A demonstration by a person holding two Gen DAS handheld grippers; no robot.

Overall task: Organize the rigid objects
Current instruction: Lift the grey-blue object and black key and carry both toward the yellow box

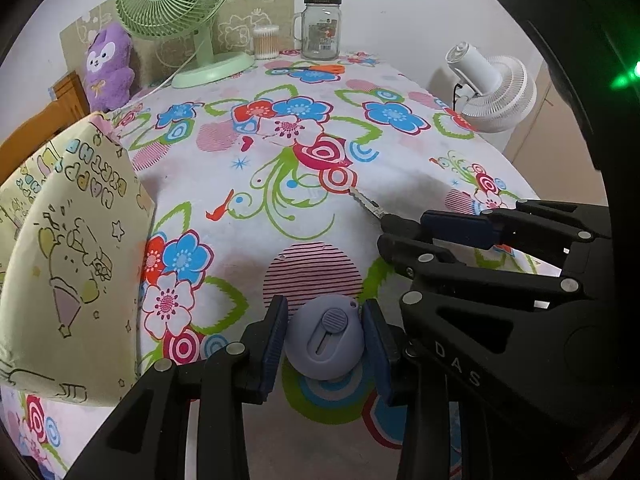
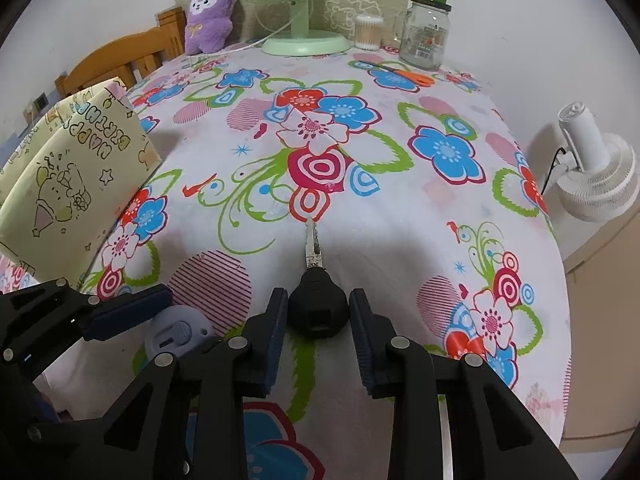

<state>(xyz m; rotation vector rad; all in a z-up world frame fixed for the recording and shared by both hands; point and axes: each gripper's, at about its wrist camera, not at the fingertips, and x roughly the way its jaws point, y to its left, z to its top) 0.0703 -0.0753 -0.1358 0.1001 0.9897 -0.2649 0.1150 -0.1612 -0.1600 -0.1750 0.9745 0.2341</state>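
Observation:
A round lavender gadget with a ridged slider (image 1: 326,340) sits low over the flowered tablecloth (image 1: 248,216), clamped between the blue pads of my left gripper (image 1: 325,312). It shows again in the right wrist view (image 2: 176,334), under a left finger (image 2: 128,308). A key with a black head (image 2: 318,312) lies on the cloth, its metal blade pointing away. My right gripper (image 2: 318,296) straddles the head; the left pad is against it and a thin gap shows at the right pad. From the left wrist view the right gripper (image 1: 384,234) is beside me, the key's blade (image 1: 366,202) sticking out.
A yellow paper gift bag (image 2: 72,176) stands at the left edge. At the back are a green fan (image 1: 180,8), a purple plush (image 1: 108,64), a cotton swab tub (image 1: 265,42), a glass jar with a green cap (image 1: 320,28) and orange scissors (image 2: 412,76). A white fan (image 2: 592,168) hangs beyond the right edge.

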